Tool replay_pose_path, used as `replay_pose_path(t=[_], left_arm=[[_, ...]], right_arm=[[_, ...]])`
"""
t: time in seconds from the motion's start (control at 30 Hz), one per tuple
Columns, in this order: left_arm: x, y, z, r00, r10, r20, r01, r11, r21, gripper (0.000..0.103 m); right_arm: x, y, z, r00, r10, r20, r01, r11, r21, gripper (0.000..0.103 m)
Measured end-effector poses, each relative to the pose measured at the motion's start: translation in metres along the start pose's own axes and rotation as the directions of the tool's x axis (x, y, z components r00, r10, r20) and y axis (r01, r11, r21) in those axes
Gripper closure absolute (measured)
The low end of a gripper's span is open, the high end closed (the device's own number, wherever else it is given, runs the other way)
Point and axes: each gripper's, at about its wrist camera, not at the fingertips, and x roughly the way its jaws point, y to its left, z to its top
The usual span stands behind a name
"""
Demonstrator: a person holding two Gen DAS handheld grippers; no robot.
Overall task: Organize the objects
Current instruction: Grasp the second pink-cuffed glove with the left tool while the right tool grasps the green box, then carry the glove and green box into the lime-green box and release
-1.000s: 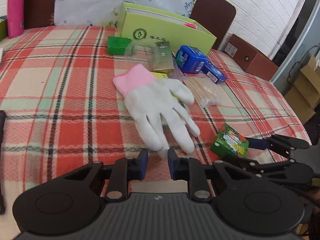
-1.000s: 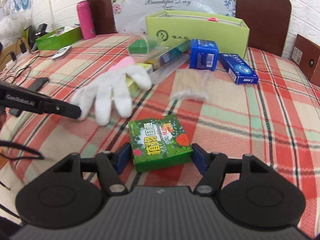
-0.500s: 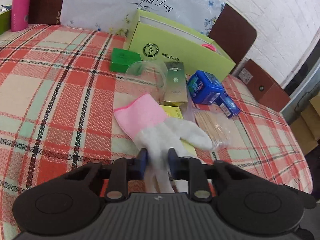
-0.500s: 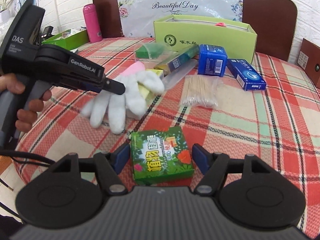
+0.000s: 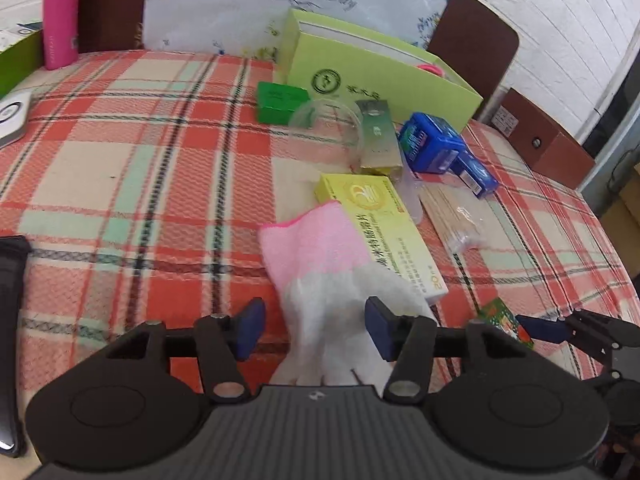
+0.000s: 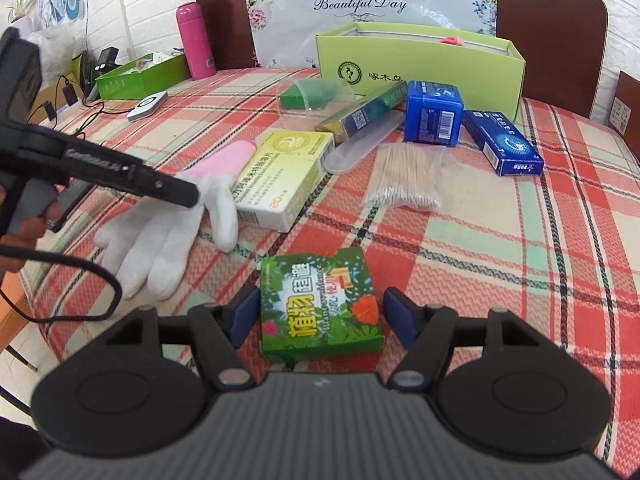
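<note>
My left tool (image 5: 315, 328) has just been opening and now stands spread, with the white glove (image 5: 340, 312) lying between its blue pads but not pressed by either one. The glove's pink cuff (image 5: 316, 240) points away from me and overlaps the near edge of a yellow medicine box (image 5: 384, 224) on the plaid-covered table (image 5: 140, 168). My right tool (image 6: 320, 316) straddles the small green leaf-print box (image 6: 320, 304) — the pads sit just beside its two sides, and I cannot tell whether they actually touch it (a sliver of cloth seems to show on the right side). That box rests flat on the table at the near edge. Farther back I see a bundle of wooden sticks in a clear wrap (image 6: 408, 176), a blue carton (image 6: 434, 114) standing beside a flat blue box (image 6: 502, 142), a long green-gold box (image 6: 362, 112) lying on a clear lid, a tipped clear cup (image 6: 312, 94) — and behind them all the open lime-green box (image 6: 420, 64). A pink bottle (image 6: 196, 42) stands upright at the far left.
</note>
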Motion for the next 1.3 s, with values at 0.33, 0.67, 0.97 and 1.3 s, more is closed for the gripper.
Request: replay_pose_path(t=[0.33, 0.67, 0.97, 1.3], left_arm=[[-0.001, 0.001, 0.001, 0.998, -0.050, -0.027, 0.050, 0.999, -0.001, 0.092], [-0.036, -0.013, 0.044, 0.985, -0.155, 0.074, 0.150, 0.987, 0.065, 0.099], [-0.050, -0.044, 0.147, 0.939, -0.204, 0.276, 0.172, 0.975, 0.137, 0.099], [0.031, -0.085, 0.252, 0.925, -0.219, 0.312, 0.192, 0.975, 0.112, 0.099]], right_arm=[[0.002, 0.001, 0.001, 1.000, -0.002, 0.001, 0.002, 1.000, -0.009, 0.041], [-0.024, -0.021, 0.039, 0.991, 0.004, 0.130, -0.007, 1.000, 0.022, 0.041], [-0.034, -0.064, 0.120, 0.956, -0.038, 0.291, 0.022, 0.998, 0.059, 0.041], [0.018, -0.118, 0.214, 0.914, -0.197, 0.355, 0.172, 0.980, 0.100, 0.041]])
